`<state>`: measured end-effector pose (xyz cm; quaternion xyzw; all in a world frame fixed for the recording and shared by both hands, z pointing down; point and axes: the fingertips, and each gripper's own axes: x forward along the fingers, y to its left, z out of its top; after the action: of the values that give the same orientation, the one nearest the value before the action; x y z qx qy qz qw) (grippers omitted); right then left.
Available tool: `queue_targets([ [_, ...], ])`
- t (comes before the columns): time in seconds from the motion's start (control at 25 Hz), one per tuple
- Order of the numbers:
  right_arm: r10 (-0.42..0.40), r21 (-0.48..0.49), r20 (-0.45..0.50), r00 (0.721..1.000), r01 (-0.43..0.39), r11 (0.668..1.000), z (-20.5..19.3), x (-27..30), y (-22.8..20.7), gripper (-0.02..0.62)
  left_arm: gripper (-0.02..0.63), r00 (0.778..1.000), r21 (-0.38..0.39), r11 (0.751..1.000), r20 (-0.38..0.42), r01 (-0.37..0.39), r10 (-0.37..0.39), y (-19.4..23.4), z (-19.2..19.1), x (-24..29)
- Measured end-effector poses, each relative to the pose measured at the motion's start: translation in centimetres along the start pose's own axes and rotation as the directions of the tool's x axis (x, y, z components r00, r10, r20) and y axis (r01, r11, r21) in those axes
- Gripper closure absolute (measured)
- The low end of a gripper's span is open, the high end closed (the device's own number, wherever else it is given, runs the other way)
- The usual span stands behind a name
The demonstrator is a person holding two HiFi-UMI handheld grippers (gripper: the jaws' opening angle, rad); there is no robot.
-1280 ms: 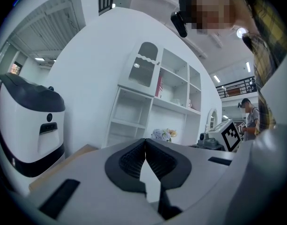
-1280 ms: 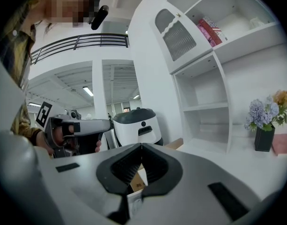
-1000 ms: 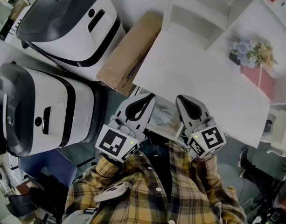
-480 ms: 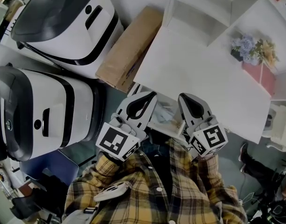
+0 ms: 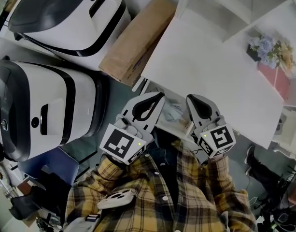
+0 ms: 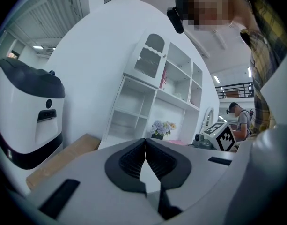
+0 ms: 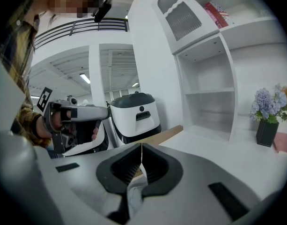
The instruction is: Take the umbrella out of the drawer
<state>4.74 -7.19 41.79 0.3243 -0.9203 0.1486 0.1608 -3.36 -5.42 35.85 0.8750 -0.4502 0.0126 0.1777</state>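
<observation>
Two handheld grippers, both closed and empty, held over an open drawer under a white table.

The left gripper (image 5: 159, 98) is seen with its jaws pressed together at the tips, nothing between them; the right gripper (image 5: 190, 100) is likewise closed on nothing. Both are held just above the drawer (image 5: 169, 128), which is pulled out from under the white table (image 5: 210, 76). A pale crumpled shape (image 5: 173, 111) is glimpsed inside it, between the two grippers; whether it is the umbrella cannot be told. A cardboard box (image 5: 138, 37) is seen beside the table, two white machines (image 5: 46, 105) are stood further left, and flowers (image 5: 271, 52) are set near a white shelf unit (image 5: 225, 8).
</observation>
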Motion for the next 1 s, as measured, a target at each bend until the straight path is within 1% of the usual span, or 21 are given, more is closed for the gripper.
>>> queue_targets([
  [0.28, 0.026, 0.003, -0.091, 0.996, -0.026, 1.0, -4.2, 1.7, 0.2, 0.577, 0.586, 0.999, -0.021, 1.0, -0.033, -0.006, 0.005, 0.6, -2.1, 0.2],
  [0.48, 0.059, -0.001, -0.133, 0.989, -0.059, 0.998, -7.0, 2.8, 0.3, 0.577, 0.586, 0.998, -0.034, 0.999, -0.06, -0.02, 0.018, 1.1, -4.0, 0.3],
  [0.68, 0.097, -0.005, -0.194, 0.976, -0.1, 0.995, -10.0, 3.6, 0.7, 0.577, 0.586, 0.996, -0.05, 0.998, -0.082, -0.039, 0.034, 1.6, -6.0, 0.3],
  [0.88, 0.1, -0.025, -0.243, 0.965, -0.109, 0.994, -12.8, 4.6, 0.5, 0.577, 0.586, 0.995, -0.056, 0.997, -0.088, -0.057, 0.052, 2.3, -7.2, 0.2],
  [1.0, 0.103, -0.032, -0.291, 0.951, -0.118, 0.993, -14.7, 4.9, 0.6, 0.577, 0.586, 0.993, -0.061, 0.996, -0.095, -0.072, 0.066, 2.7, -7.9, 0.1],
])
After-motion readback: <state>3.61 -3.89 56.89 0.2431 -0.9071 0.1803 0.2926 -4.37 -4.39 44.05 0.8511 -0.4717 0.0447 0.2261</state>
